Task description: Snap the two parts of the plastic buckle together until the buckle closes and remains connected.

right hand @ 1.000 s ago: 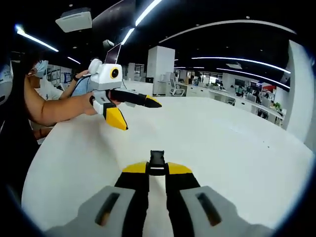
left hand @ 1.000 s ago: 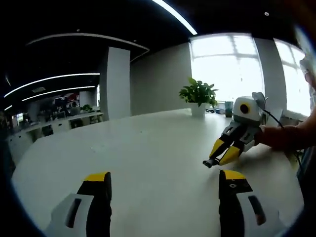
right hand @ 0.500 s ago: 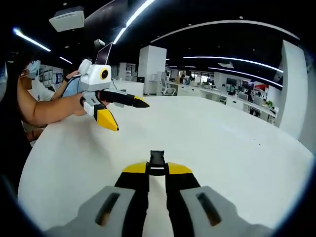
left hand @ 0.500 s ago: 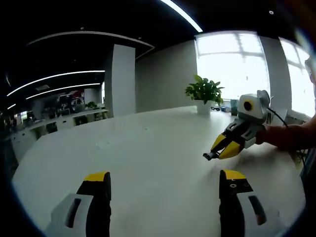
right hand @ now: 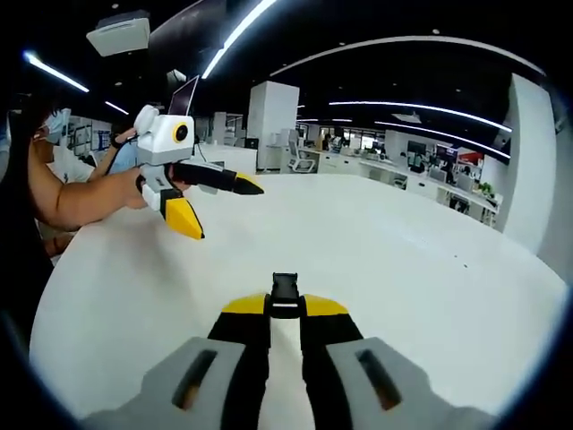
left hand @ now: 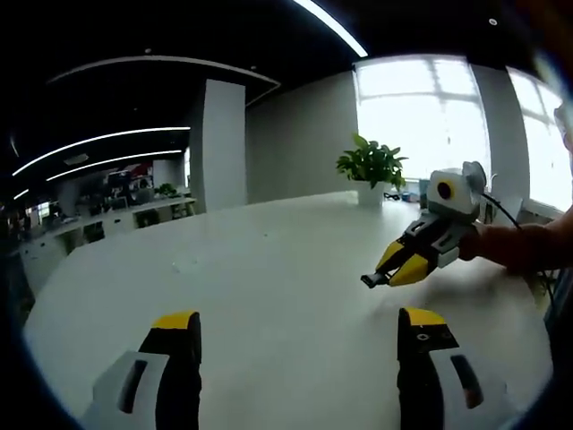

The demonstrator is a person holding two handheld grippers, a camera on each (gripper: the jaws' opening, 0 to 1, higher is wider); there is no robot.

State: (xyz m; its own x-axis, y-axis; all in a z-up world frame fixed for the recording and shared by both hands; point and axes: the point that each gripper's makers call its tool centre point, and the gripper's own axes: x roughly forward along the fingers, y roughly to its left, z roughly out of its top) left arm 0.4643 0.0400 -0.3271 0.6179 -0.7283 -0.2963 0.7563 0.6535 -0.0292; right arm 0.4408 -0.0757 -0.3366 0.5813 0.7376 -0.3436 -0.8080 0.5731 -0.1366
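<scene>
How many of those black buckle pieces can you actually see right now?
1. A black buckle piece is pinched in the closed right tongs above the white table. The left tongs are open and empty; another piece may be hidden.

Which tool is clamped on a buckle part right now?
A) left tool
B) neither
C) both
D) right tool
D: in the right gripper view the right tool has its jaws shut on a black buckle part, which also shows at its tip in the left gripper view, while the left tool stands with its jaws wide apart and nothing between them.
</scene>
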